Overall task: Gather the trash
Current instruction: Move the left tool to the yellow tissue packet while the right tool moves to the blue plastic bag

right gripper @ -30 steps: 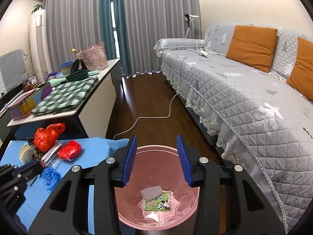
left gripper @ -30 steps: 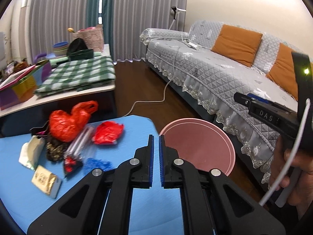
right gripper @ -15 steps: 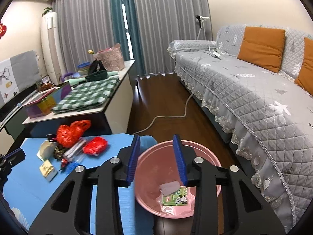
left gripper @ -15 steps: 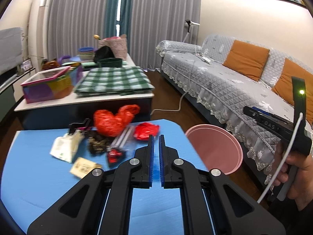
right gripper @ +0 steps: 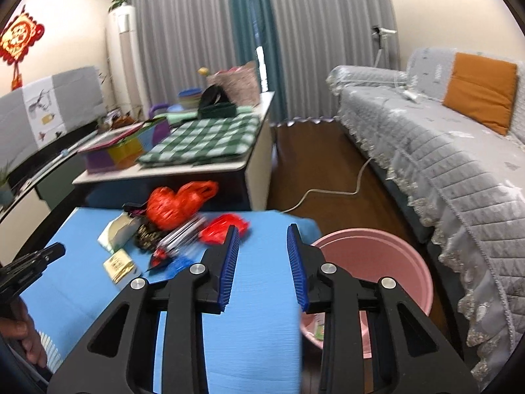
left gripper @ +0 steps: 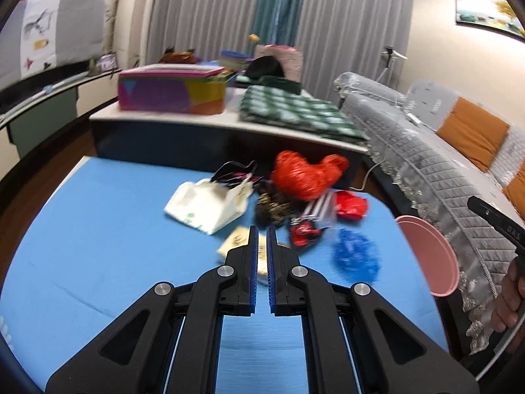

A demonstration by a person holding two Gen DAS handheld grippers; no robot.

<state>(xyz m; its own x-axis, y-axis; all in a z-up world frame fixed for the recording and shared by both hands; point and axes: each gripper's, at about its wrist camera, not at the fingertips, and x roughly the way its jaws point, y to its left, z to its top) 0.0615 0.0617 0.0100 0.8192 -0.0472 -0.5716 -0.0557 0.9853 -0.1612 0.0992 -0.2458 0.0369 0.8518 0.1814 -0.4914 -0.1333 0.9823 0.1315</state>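
Tan packet (left gripper: pixel 241 241) lies just beyond the clenched, empty left hand-held gripper (left gripper: pixel 261 229).

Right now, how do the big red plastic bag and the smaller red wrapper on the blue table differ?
The big red plastic bag is orange-red, puffed up, with loop handles; the smaller red wrapper is a deeper red and lies crumpled low. The bag sits at the table's far edge beside the dark clutter; the wrapper lies nearer the pink bin. Both are crinkled plastic resting on the blue table, and neither is held.
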